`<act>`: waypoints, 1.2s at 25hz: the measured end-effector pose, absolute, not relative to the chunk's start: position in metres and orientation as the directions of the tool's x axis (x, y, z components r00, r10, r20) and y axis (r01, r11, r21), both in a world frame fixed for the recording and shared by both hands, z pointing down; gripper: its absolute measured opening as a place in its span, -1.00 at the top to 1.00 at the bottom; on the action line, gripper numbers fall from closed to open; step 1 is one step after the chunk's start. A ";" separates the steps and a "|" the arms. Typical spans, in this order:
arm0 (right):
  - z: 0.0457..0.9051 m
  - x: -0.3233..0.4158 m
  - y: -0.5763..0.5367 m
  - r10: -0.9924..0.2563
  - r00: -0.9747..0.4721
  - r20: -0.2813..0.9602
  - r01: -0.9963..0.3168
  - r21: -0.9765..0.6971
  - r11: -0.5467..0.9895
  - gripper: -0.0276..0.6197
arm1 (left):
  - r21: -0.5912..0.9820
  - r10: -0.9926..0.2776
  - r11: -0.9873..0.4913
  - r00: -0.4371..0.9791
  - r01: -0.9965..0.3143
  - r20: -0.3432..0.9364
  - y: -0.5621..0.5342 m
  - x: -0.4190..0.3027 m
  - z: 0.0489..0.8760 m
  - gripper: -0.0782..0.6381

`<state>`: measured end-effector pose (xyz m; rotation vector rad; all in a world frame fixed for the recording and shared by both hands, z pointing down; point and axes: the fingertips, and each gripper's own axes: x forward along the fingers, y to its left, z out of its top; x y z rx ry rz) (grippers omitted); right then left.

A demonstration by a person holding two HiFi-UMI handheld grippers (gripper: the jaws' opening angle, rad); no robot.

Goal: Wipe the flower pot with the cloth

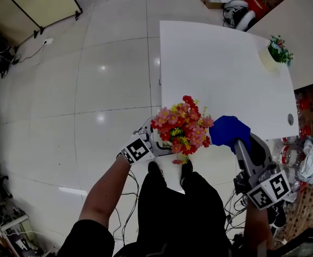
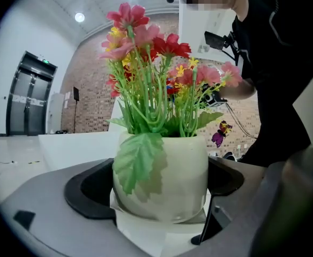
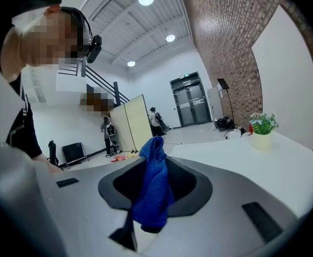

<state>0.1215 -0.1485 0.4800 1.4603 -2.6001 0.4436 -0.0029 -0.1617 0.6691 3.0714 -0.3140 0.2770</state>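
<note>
Left gripper: jaws closed on the pale flower pot, which carries red, pink and yellow flowers and is held in front of the person at the near left corner of the white table. Right gripper: just to the right of the flowers, jaws clamped on the blue cloth, which hangs bunched between them. A second small potted plant stands at the table's far right edge.
</note>
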 end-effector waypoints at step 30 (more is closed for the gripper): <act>0.471 0.135 -0.155 -0.830 -0.511 0.226 -0.859 -0.157 0.486 0.62 | 0.131 -0.219 -0.964 0.971 -0.230 0.091 -0.169 -0.017 0.654 -0.67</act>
